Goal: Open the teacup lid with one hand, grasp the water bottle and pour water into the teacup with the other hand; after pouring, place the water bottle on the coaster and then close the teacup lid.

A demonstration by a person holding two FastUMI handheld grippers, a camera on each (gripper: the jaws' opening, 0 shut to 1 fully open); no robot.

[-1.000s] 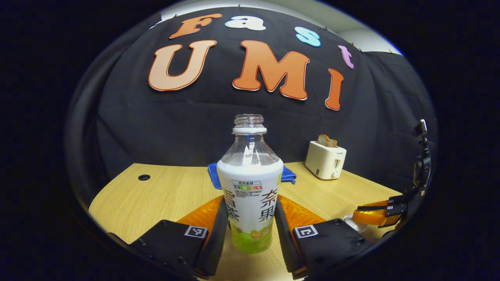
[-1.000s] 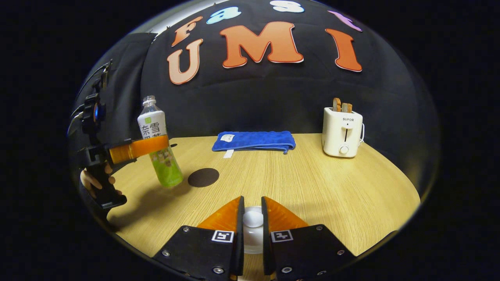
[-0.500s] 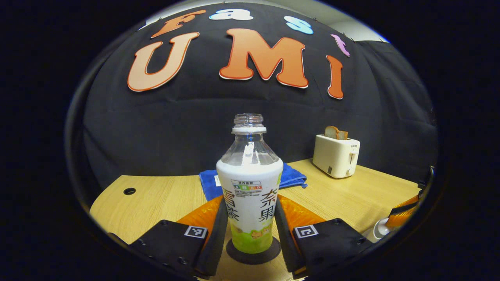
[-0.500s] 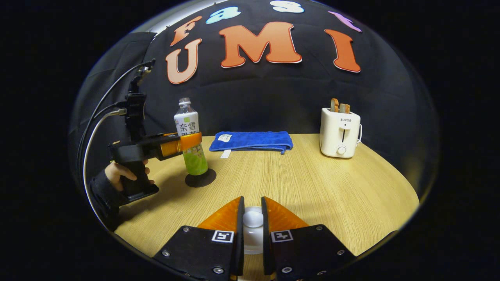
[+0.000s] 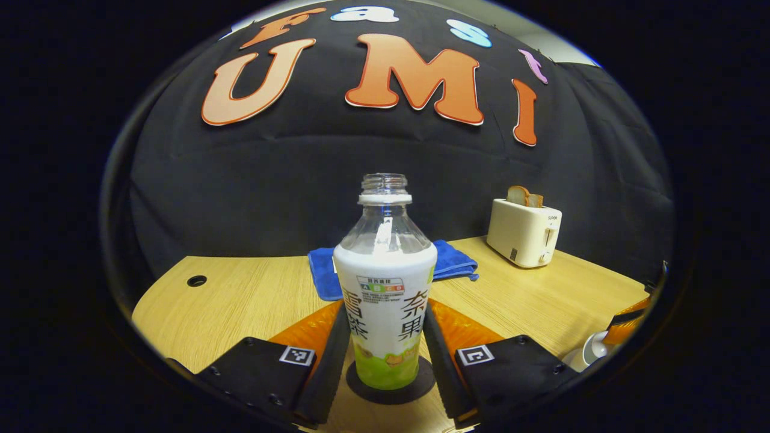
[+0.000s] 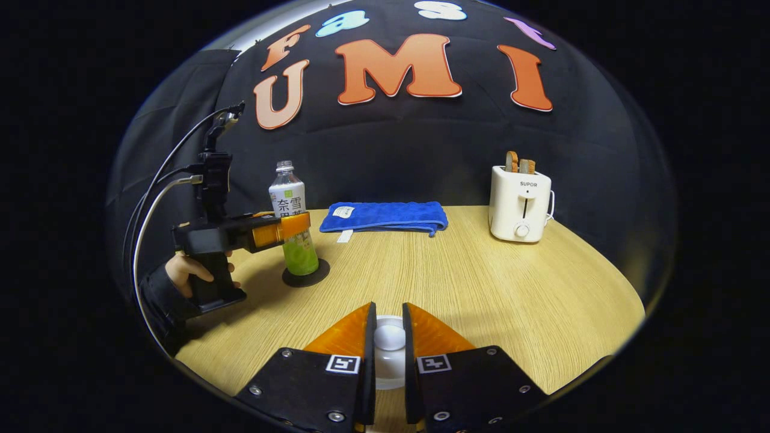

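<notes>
A clear water bottle [image 5: 385,300] with a white and green label and no cap stands upright on the dark round coaster [image 5: 391,385]. My left gripper [image 5: 385,355] is shut on the bottle's lower half, one finger on each side. In the right gripper view the bottle [image 6: 293,216], coaster [image 6: 306,273] and left gripper [image 6: 289,225], held by a hand [image 6: 192,270], are at the left. My right gripper [image 6: 389,349] is shut on the white knob of the teacup lid [image 6: 390,338]. The white teacup [image 5: 586,358] peeks in at the lower right, mostly hidden.
A folded blue towel [image 6: 385,216] lies at the back of the wooden table [image 6: 481,282]. A white toaster [image 6: 520,201] holding bread slices stands at the back right. A small round hole [image 5: 197,281] is in the tabletop at the far left.
The left gripper carried the tilted bottle rightward, set it upright over the coaster and lowered it onto the coaster. The right gripper has stayed still on the lid knob.
</notes>
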